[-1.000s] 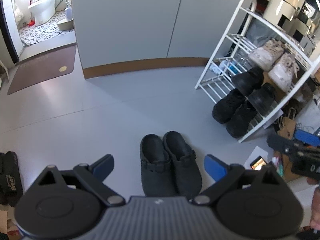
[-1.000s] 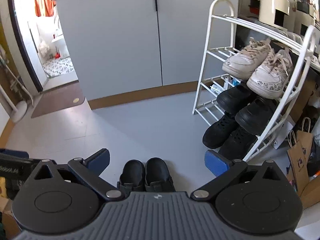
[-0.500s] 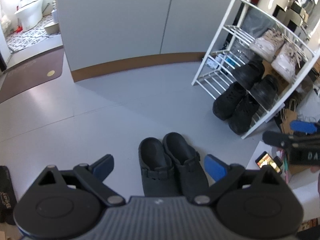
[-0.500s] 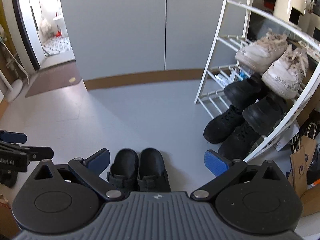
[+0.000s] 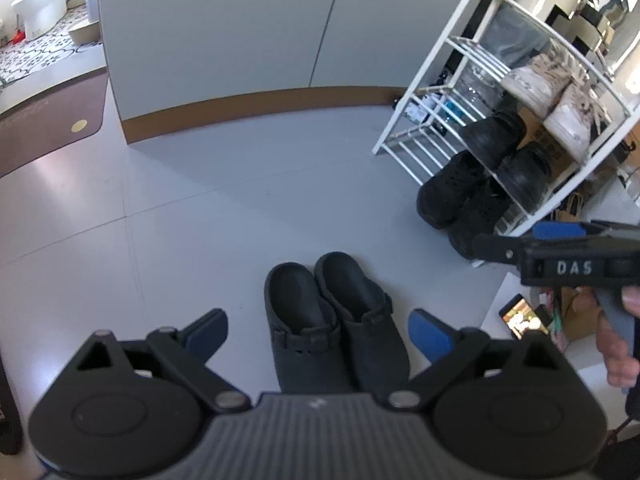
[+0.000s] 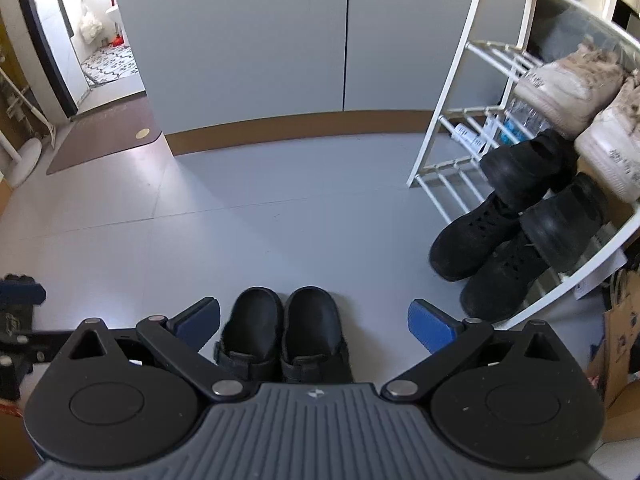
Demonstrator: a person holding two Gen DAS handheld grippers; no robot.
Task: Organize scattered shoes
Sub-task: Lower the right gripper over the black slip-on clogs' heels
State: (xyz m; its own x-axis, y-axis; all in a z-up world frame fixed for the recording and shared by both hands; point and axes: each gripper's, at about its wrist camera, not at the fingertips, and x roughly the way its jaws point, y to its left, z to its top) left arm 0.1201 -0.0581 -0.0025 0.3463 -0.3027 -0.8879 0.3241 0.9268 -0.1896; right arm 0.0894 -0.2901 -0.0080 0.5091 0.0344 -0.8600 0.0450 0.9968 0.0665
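Two black clogs (image 5: 336, 320) sit side by side, touching, on the pale grey floor (image 5: 200, 216), framed between the spread blue-padded jaws of the left gripper (image 5: 318, 334), which holds nothing. The right gripper (image 6: 314, 320) hangs over the same pair, its jaws likewise wide apart and empty. Nearby to the right, a white wire shoe rack (image 6: 452, 80) carries white sneakers (image 6: 568, 84) above black shoes (image 6: 524, 172) and black lace-up sneakers (image 6: 472, 240).
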